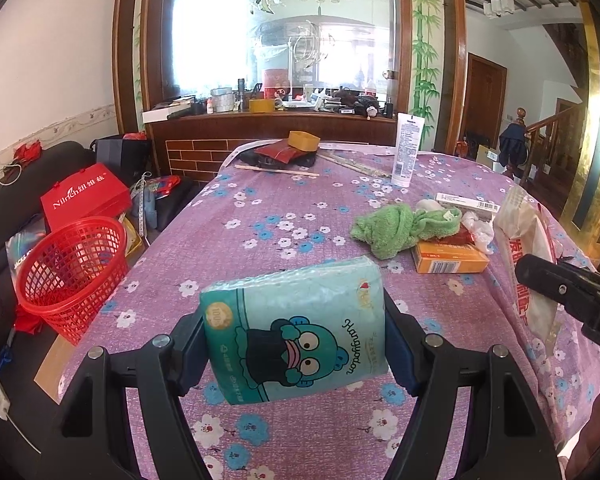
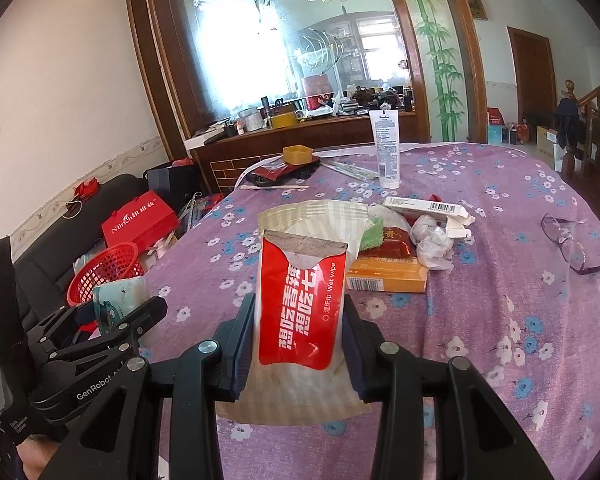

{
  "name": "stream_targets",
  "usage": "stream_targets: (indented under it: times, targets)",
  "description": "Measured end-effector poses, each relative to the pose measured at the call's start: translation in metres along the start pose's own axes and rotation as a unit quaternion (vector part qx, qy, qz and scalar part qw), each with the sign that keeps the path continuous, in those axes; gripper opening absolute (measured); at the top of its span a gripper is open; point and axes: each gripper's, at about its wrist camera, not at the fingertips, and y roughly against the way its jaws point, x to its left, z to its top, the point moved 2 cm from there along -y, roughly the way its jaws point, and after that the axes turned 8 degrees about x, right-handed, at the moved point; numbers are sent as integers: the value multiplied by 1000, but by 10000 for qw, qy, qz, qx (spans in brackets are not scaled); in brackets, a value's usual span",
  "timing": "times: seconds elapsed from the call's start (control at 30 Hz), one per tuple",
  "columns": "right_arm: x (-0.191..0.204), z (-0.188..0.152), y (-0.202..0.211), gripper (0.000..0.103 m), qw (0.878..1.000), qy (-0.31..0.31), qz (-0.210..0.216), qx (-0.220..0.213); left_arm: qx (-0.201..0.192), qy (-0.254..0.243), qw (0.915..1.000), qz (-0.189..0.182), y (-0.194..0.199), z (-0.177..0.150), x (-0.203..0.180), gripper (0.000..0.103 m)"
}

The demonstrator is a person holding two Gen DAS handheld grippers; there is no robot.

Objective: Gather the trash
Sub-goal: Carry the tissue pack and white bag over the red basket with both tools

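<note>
Black angular left gripper [image 1: 296,354], silver screws, blue pads, right gripper [image 2: 300,350] alike, white "GenRobot" lettering

We see the wet wipe packet [image 2: 300,300] covering most of the pale bag [image 2: 320,220] behind it between our right jaws; the bag's print stays unreadable.

Your left wrist view looks forward and slightly down along its fingers over the purple floral tablecloth [image 1: 300,216] toward the mirrored partition [image 1: 280,32]. Your right wrist view faces the same way from just beside it, sharing the red basket [image 2: 106,270] and orange box [image 2: 388,276].
</note>
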Motion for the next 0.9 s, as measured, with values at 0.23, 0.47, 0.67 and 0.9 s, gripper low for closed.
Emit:
stream_targets:
  times: [0.23, 0.47, 0.67, 0.9]
  targets:
    - [13, 9, -19, 43, 9994, 94, 192, 259, 59, 301, 9995, 56, -6, 5, 30, 72]
    - [41, 24, -40, 43, 9976, 290, 392, 497, 107, 641, 9976, 239, -10, 15, 74, 72]
    - [79, 42, -64, 43, 9923, 554, 763, 801, 80, 973, 9942, 443, -5, 22, 125, 72]
    - [138, 65, -100, 43, 9816, 893, 1225, 1162, 87, 1415, 9871, 749, -5, 30, 199, 72]
